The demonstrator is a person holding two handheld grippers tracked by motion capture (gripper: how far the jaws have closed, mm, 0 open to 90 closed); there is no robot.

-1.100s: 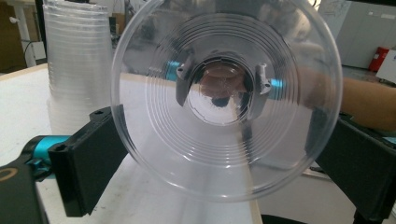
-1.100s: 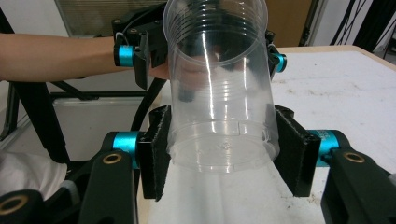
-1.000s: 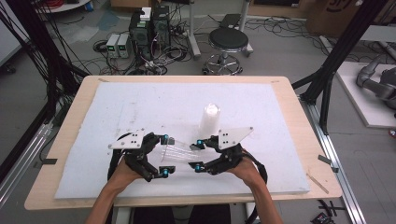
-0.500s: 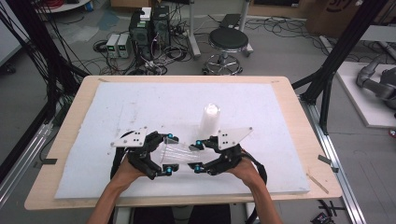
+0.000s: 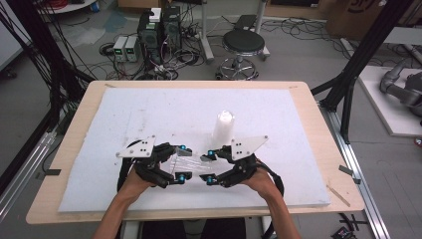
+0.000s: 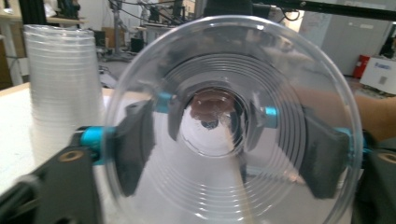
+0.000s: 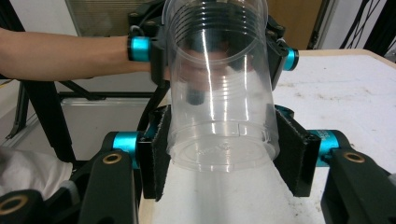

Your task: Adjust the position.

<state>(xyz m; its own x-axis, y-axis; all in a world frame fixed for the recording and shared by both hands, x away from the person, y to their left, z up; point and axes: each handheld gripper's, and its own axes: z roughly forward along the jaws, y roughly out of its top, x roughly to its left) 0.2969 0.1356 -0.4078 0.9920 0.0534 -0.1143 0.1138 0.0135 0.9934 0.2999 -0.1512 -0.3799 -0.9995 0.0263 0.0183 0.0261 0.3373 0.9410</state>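
Observation:
A clear plastic cup (image 5: pixel 193 164) is held level above the white mat between both grippers. My right gripper (image 7: pixel 224 156) is shut on the cup's base (image 7: pixel 219 149), its black pads (image 7: pixel 158 154) pressing on both sides. My left gripper (image 5: pixel 183 163) has just been closing and its pads (image 6: pixel 135 144) now press on the cup (image 6: pixel 233 186) behind its wide rim. Through the cup's mouth, the left gripper view shows the right gripper's jaws at the far end. A tall stack of clear cups (image 5: pixel 224 127) stands upright just beyond the right gripper.
The white foam mat (image 5: pixel 149 109) covers most of the wooden table (image 5: pixel 318 114). The cup stack (image 6: pixel 63 93) stands close beside the held cup. Black frame posts (image 5: pixel 50 64), a stool (image 5: pixel 244 45) and cables lie beyond the table's far edge.
The left gripper's jaws have drawn in around the cup's rim end. Both hands and the cup stack have stayed in place.

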